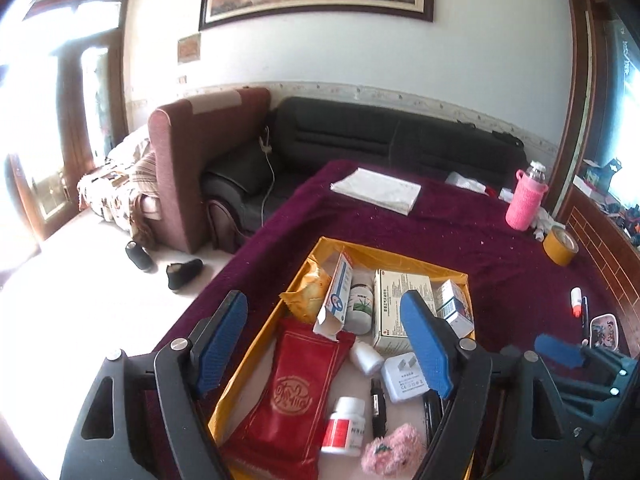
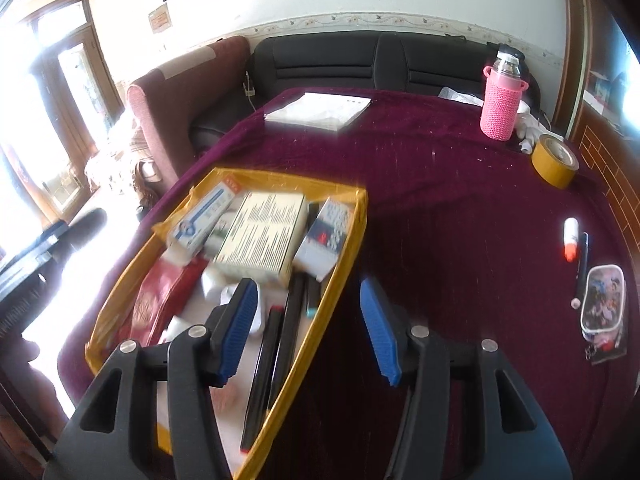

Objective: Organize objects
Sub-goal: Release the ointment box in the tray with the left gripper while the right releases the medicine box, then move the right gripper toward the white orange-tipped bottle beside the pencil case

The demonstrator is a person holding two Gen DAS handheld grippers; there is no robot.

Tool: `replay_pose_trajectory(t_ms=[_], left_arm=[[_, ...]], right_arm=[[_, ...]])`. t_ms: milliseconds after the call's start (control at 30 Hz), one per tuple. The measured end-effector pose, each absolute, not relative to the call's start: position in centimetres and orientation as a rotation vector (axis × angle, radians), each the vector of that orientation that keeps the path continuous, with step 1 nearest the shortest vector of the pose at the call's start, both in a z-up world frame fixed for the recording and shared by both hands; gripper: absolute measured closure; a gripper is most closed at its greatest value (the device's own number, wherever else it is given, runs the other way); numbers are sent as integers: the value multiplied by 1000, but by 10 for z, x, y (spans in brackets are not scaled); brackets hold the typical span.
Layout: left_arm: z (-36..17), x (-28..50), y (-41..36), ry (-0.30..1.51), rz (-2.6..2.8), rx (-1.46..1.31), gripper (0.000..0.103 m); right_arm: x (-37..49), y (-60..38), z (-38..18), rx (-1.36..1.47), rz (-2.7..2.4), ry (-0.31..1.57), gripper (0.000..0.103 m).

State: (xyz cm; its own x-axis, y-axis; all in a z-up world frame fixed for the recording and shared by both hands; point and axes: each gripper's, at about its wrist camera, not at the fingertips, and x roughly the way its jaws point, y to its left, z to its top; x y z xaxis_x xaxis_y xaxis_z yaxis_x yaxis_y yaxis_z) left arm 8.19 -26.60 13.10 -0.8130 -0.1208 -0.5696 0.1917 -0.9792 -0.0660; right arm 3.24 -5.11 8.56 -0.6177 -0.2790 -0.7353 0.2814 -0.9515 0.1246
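A yellow tray (image 1: 384, 254) (image 2: 288, 178) sits on the purple tablecloth. It holds a red pouch (image 1: 288, 392), a large white medicine box (image 1: 400, 304) (image 2: 262, 236), a blue-and-white carton (image 1: 338, 292), a white bottle with a red label (image 1: 344, 426), a white charger (image 1: 402, 376), a pink plush (image 1: 394, 452) and long black pens (image 2: 280, 344). My left gripper (image 1: 324, 299) hangs open above the tray with nothing between its blue pads. My right gripper (image 2: 308, 284) is open over the tray's right rim, also holding nothing.
On the cloth to the right lie a white stick with an orange cap (image 2: 571, 238), a black pen (image 2: 582, 268) and a printed pencil case (image 2: 602, 304). Farther back stand a pink-sleeved bottle (image 2: 502, 100), a tape roll (image 2: 554, 162) and white papers (image 2: 320, 112). Behind is a black sofa (image 1: 380, 140).
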Motion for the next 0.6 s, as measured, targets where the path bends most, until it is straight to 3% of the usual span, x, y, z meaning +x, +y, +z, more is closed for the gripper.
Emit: replay_pose_trajectory(t_ms=[200,600], left_arm=[[142,113,-259,167,-2843,778,17],[154,121,-203,21,-2897,782,16]], right_arm=[[59,-49,82,1149,-2553,-1,51],[65,9,78,1155,-2621,-107,51]])
